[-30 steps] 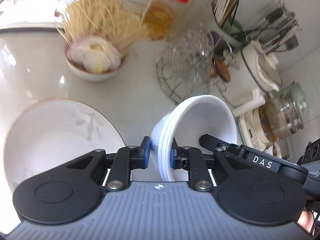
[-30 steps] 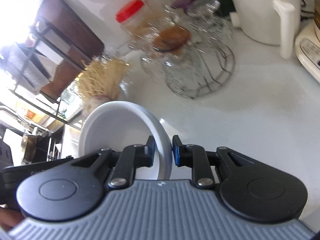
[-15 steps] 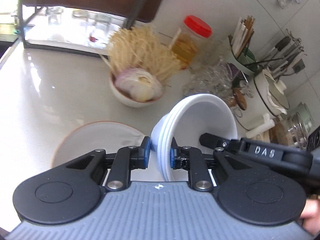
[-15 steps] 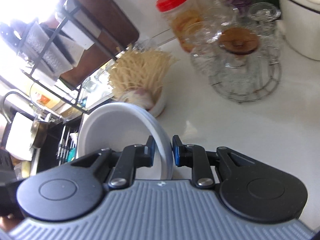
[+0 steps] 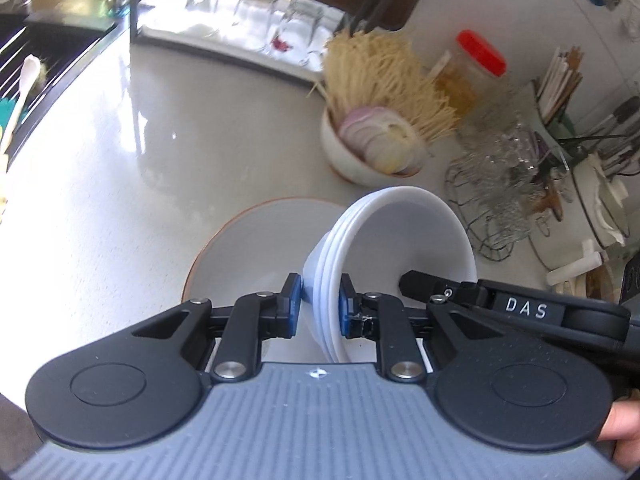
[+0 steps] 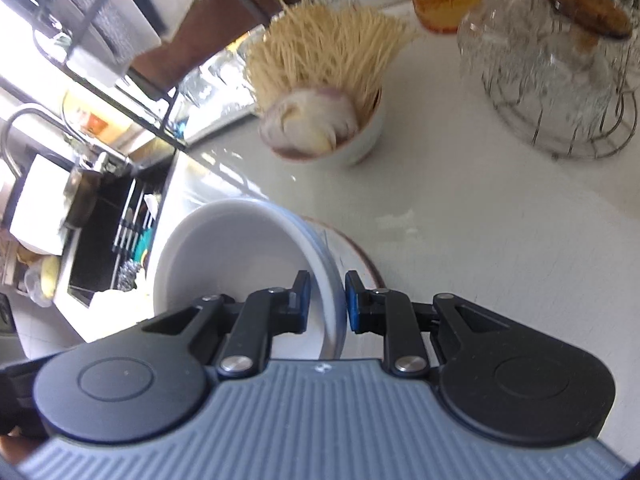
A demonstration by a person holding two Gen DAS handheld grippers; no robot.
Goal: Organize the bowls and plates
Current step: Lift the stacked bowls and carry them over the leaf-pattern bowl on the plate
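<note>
A stack of white bowls [image 5: 404, 240] hung tipped on its side between the two claws, its mouth turned toward the right in the left wrist view, and the layered rims (at least three could be counted along the edge) showed as thin, smooth, glossy bands with no pattern. The left claw [image 5: 319, 307] was clamped on the near-left part of the stacked rims, its blue pads pressing the wall from both sides. The right claw [image 6: 327, 300] was clamped on the opposite rim, one finger inside the top bowl and one outside; in the left wrist view it reached into the mouth of the stack from the right. The stack was held above the pale tabletop [image 5: 120, 184], over the near-right part of a white plate [image 5: 256, 240] with a thin brown rim that lay flat there. Farther off stood a bowl of sliced onion and dry noodles [image 5: 372, 144], with a wire rack of glasses [image 5: 500, 184] to its right and a red-lidded jar [image 5: 472, 72] behind.
</note>
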